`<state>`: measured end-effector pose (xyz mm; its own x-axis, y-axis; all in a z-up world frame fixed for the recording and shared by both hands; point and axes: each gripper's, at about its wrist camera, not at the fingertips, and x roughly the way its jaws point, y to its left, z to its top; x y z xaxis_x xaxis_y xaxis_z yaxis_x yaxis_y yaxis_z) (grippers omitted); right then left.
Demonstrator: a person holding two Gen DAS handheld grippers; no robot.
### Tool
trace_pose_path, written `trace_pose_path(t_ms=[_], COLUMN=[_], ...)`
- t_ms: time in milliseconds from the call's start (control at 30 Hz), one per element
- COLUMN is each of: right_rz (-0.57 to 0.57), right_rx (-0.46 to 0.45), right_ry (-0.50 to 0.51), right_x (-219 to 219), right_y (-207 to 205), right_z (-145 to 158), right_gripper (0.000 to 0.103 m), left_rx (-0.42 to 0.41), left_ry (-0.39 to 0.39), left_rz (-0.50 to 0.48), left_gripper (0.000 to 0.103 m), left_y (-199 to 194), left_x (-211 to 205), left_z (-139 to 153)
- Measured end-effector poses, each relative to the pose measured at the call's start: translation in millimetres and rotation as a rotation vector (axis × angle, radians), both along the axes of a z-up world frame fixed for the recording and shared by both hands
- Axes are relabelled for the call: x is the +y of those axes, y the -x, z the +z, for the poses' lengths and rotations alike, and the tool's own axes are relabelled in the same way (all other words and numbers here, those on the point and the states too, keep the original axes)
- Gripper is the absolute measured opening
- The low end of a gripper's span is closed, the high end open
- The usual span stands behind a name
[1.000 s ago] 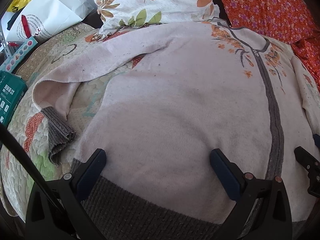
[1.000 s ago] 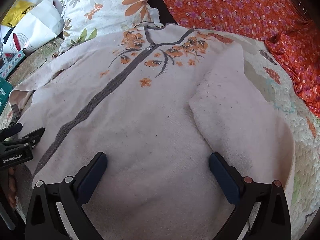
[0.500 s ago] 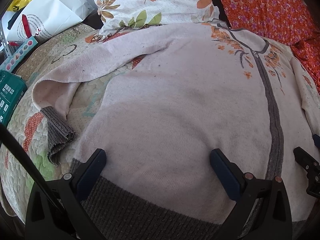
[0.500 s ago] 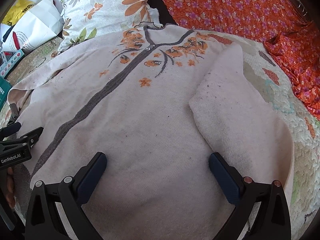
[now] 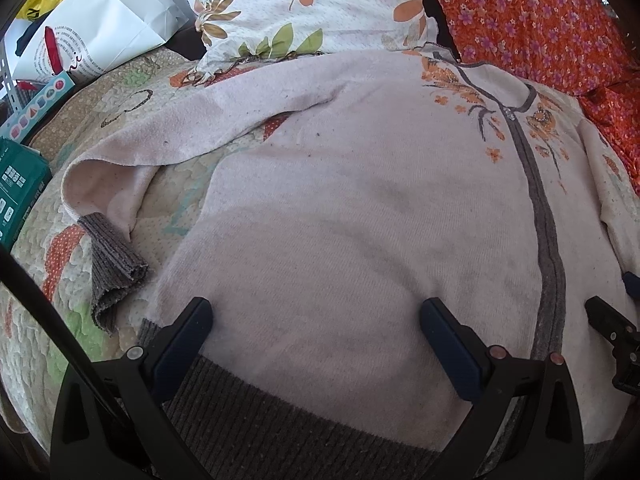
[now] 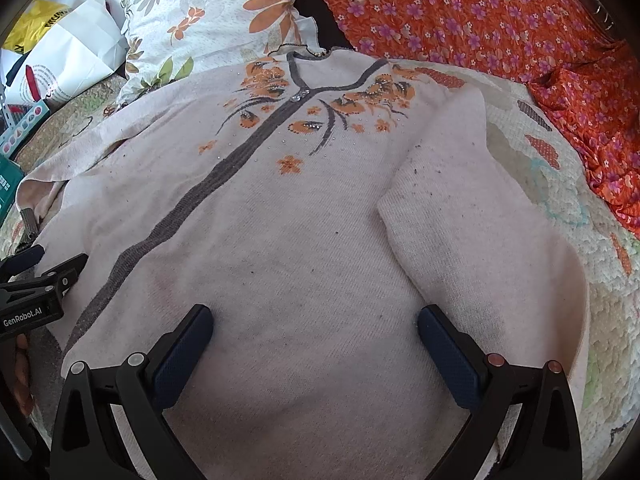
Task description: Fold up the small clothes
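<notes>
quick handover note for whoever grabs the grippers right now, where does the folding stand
Left gripper: open, empty, over the cardigan near its grey hem.
Right gripper: open, empty, over the cardigan's lower right part.
The cardigan lies front up on the quilt, collar toward the floral pillow.
Done: the right sleeve is folded in, lying partly on the body.
Left: the left sleeve is spread on the quilt, its grey cuff bent back; fold it in, then fold the body.
</notes>
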<state>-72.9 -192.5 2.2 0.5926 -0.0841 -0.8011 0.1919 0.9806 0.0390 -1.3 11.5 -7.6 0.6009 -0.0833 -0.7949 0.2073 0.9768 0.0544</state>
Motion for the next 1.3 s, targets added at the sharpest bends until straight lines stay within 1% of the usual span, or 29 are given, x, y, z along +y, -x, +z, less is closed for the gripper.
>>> trace_pose_path(t_ms=[267,400,467,633,800,1000,1033,1067,1100,1167,1300], right_rz=[0.0,-0.001,-0.001,0.0,0.001,0.0,0.0,0.0,-0.001,0.0,0.0], right_rx=[-0.003,-0.008,-0.01,-0.012,-0.014,-0.015,-0.015,-0.015,-0.016,-0.016,-0.017], right_ry=[-0.002,-0.003,-0.002,-0.001,0.004,0.01,0.011,0.012,0.013,0.012,0.011], right_x=[-0.4,-0.4,-0.4,0.4,1.5,2.2,2.1,2.2,2.7,2.6,2.5], right_y=[0.1,0.5,0.3,0.9,1.7,3.1,3.1,3.1,3.3,3.3,3.7], right_z=[0.3,0.7,0.6,0.1,-0.1,-0.5,-0.4,-0.3,-0.5,-0.5,-0.5], right_gripper=[0.103,0.103,0.103,0.103,0.103,0.103,0.103,0.103,0.103,0.103,0.103], left_rx=[-0.011,0.029,0.047,0.023,0.029,0.024,0.025,0.027,0.034,0.056,0.09], left_ry=[0.001,-0.027,-0.025,-0.001,0.013,0.017,0.013,0.008,0.002,0.0,0.036], left_rz=[-0.001,-0.034,-0.058,-0.069,-0.058,-0.034,-0.031,-0.028,-0.025,-0.02,0.029], left_gripper=[0.103,0.103,0.102,0.1,0.089,0.087,0.086,0.082,0.078,0.075,0.073], left_y=[0.5,-1.4,0.5,10.2,14.8,15.3,14.5,13.5,11.8,7.4,-6.7], left_x=[0.1,-0.6,2.6,17.9,36.9,53.4,55.3,57.0,58.6,62.6,81.8], left_z=[-0.5,4.1,8.9,21.9,28.8,33.5,33.5,33.4,32.9,31.4,32.3])
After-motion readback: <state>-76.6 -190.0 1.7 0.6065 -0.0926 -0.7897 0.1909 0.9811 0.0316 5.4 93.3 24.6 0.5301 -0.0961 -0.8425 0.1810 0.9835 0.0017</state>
